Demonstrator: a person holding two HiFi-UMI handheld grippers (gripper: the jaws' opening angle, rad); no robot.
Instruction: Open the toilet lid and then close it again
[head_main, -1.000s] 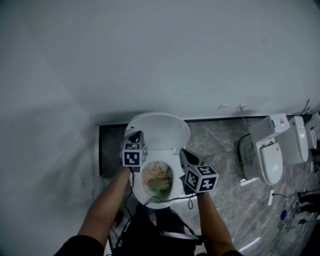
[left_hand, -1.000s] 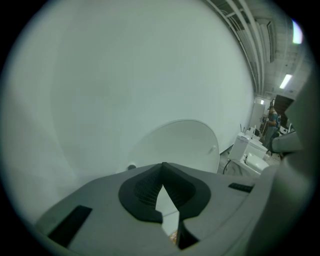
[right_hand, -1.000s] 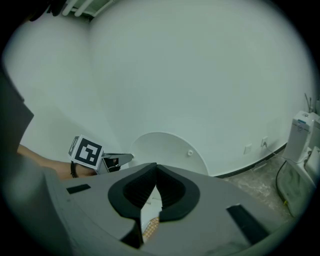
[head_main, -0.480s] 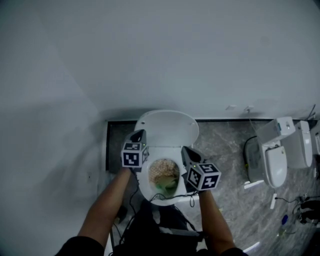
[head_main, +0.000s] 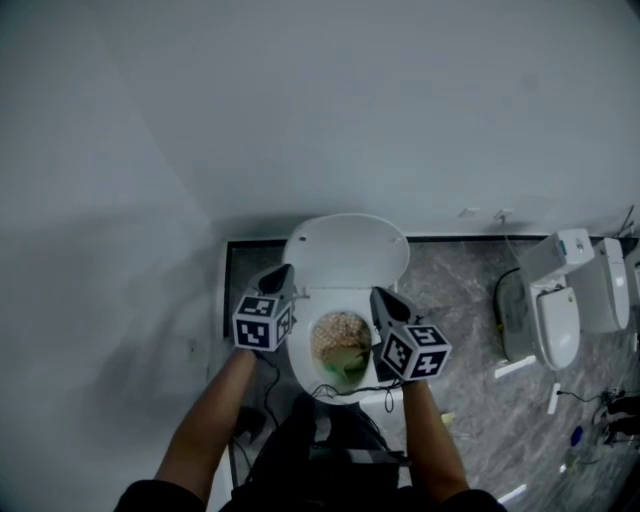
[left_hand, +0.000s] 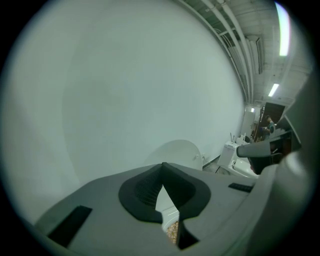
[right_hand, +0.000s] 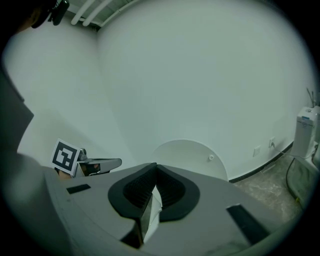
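The upright toilet lid (head_main: 347, 250) was found ahead of the left gripper (head_main: 283, 271) and the right gripper (head_main: 379, 294), the bowl (head_main: 303, 362) between them, another toilet (head_main: 561, 318) well right of both.

Head view: high overhead, facing steeply down; raised toilet lid (head_main: 347, 250) at centre, left gripper (head_main: 282, 272) and right gripper (head_main: 381, 293) just below it, white wall (head_main: 300, 100) filling the upper frame, stone floor (head_main: 455, 290) to the right. Left gripper view: close behind its own jaws, facing the wall over the toilet lid; right gripper at the right edge. Right gripper view: same setting, left gripper at the left edge. Shared by all three: toilet lid, wall, the neighbouring toilet (head_main: 565, 295) along the floor's wall edge
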